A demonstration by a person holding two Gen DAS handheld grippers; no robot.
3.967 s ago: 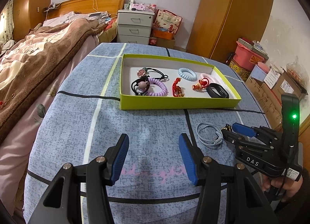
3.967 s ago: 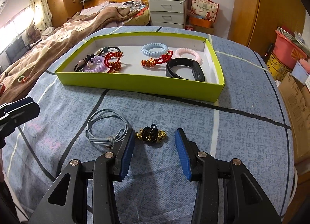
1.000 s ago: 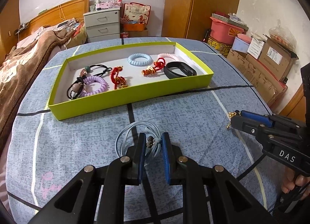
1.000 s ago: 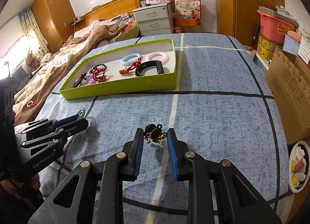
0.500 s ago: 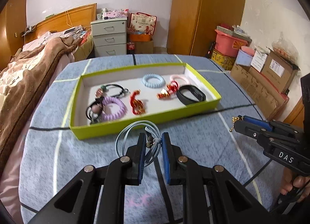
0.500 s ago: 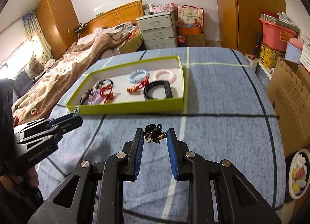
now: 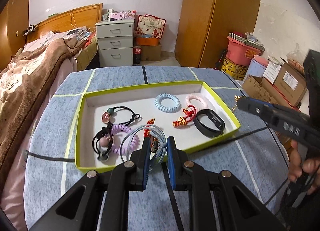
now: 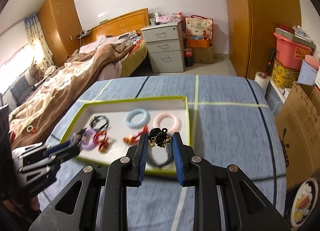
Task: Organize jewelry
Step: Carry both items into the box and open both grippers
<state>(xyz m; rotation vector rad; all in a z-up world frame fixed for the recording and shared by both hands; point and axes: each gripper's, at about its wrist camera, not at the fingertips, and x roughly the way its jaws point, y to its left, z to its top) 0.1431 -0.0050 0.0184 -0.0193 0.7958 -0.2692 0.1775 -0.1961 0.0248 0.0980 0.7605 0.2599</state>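
Around your work sits the blue patterned cloth-covered surface [image 7: 210, 171], with a bed under a brown blanket [image 7: 30, 67] to its left, a grey three-drawer cabinet [image 7: 115, 44] beyond it, and cardboard boxes [image 7: 288, 85] to the right. Your right claw [image 8: 160, 143] crosses the right edge of the left wrist view, above the lime-green shallow cardboard tray [image 7: 228, 109]; nothing stands between either claw and the tray floor. Half a second ago both claws were short of the tray's near wall; both now reach over it. Your left claw [image 7: 158, 147] is pinching the pale blue looped cord bracelet [image 7: 138, 137], which hangs above the tray's near half. Your right claw is pressed onto the black and gold beaded charm piece [image 8: 159, 140], held above the tray's right end. Inside the tray lie a light blue coil hair tie [image 7: 167, 103], a pink coil hair tie [image 7: 196, 101], a black smart band [image 7: 210, 123], a red knotted cord with gold charm [image 7: 185, 118], a purple coil hair tie [image 7: 124, 139], and black elastic hair ties with beads [image 7: 112, 119]. The right wrist view is motion-blurred.
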